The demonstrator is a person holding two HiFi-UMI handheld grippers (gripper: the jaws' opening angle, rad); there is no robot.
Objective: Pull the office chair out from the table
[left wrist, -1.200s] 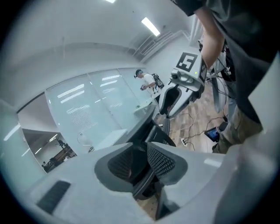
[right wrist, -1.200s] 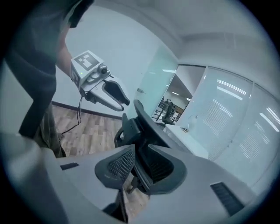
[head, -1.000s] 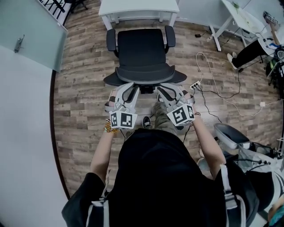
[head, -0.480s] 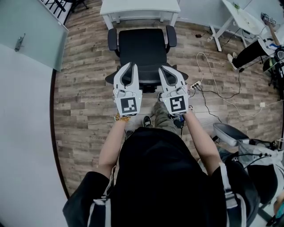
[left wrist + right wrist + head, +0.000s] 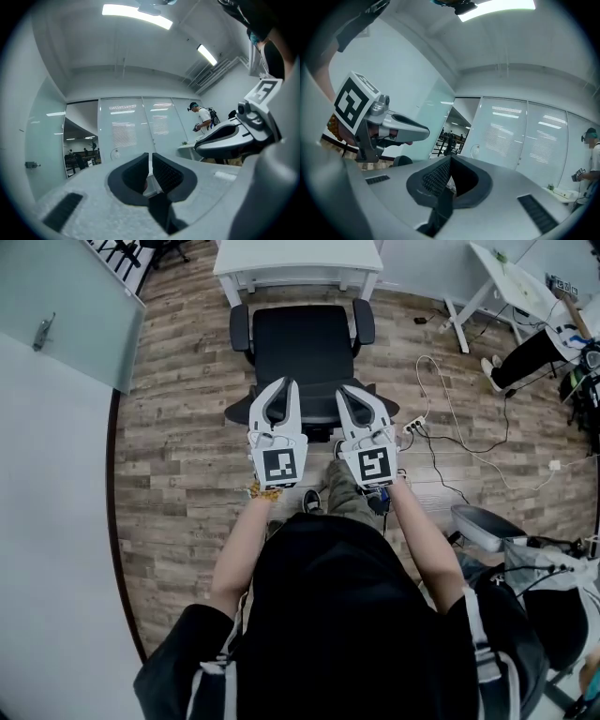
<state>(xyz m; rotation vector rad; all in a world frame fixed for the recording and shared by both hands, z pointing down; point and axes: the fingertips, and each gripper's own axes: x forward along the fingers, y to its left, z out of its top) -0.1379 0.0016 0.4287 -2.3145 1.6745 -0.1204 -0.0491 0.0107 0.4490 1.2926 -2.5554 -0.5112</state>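
Power strip (image 5: 412,425) on wood floor (image 5: 178,427); second white desk (image 5: 506,277) up-right of it; frosted glass panel (image 5: 66,315) far to its left.

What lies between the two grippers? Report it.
Head view: the office chair's black backrest, between left gripper, whose empty jaws have just been closing, and right gripper.

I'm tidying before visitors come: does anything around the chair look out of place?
The black office chair stands upright, square to the white table. Only oddity: a white power strip and loose cables sprawl over the wooden floor beside it.
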